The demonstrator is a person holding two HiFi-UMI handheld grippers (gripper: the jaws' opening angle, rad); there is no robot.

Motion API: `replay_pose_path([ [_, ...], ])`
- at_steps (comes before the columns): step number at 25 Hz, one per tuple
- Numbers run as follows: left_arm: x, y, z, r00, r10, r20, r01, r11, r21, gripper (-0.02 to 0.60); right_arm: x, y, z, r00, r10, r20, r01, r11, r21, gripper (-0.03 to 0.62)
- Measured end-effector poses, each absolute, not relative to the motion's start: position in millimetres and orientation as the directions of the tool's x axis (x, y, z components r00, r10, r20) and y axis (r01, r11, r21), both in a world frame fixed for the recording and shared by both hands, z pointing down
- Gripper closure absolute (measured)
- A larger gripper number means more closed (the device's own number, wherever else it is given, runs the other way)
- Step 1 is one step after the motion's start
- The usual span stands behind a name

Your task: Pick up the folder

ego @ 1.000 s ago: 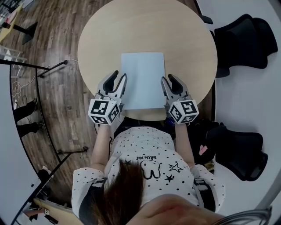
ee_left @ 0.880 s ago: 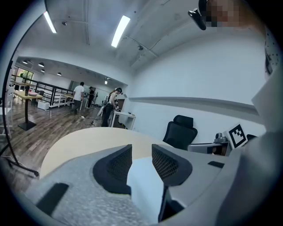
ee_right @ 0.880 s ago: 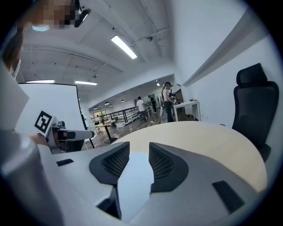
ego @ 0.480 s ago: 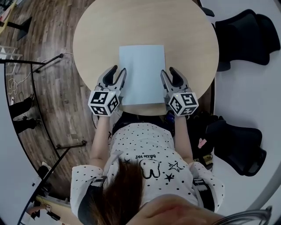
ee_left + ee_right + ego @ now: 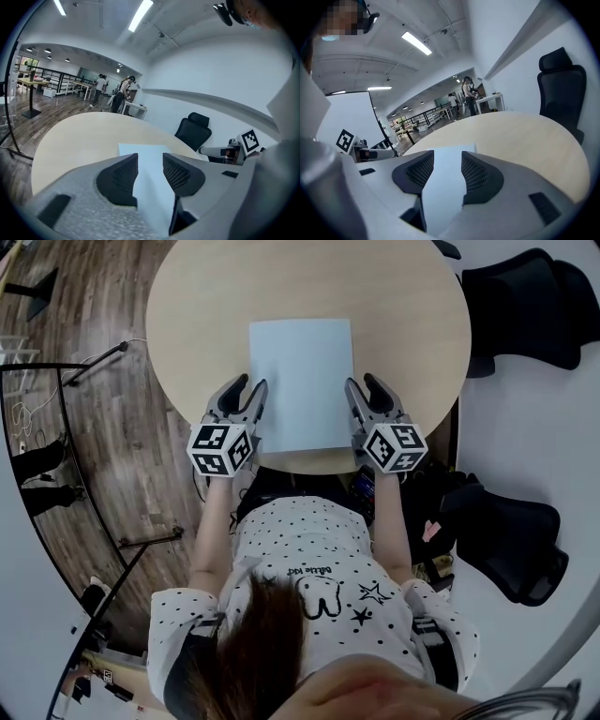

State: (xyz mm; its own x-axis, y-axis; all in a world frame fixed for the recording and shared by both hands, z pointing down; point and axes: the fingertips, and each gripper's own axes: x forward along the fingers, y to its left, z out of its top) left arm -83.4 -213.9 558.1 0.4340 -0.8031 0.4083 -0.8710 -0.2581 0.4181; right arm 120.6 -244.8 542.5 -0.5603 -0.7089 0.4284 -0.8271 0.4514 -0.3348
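Surrounding a round pale wooden table (image 5: 206, 296) are a dark plank floor (image 5: 94, 324) on the person's left and two black office chairs (image 5: 525, 310) on the right. One chair stands past the table's far edge and the other (image 5: 511, 540) beside the person. Nothing lies on the tabletop between the grippers and the folder. The light blue folder (image 5: 300, 381) lies flat at the middle of the table, its near edge close to the rim.

The left gripper (image 5: 249, 385) sits at the folder's left edge and the right gripper (image 5: 360, 382) at its right edge. Both point away from the person and tilt slightly down. Each pair of jaws has just been opening and stands partly apart. Folder surface (image 5: 150, 164) shows through each gap, but no pad presses on it.

The marker cubes (image 5: 222, 448) hide the person's hands. Distant figures (image 5: 123, 91) in the left gripper view are too small to make out.
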Motion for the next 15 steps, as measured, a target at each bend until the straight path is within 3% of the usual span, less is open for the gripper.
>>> replay_pose_path([
  [15,-81,-210,613,0.453,-0.719,0.527,-0.851,-0.173,0.495,0.331,125,-234,590,-0.543,-0.662,0.516,-0.838,0.396,-0.375,0.361],
])
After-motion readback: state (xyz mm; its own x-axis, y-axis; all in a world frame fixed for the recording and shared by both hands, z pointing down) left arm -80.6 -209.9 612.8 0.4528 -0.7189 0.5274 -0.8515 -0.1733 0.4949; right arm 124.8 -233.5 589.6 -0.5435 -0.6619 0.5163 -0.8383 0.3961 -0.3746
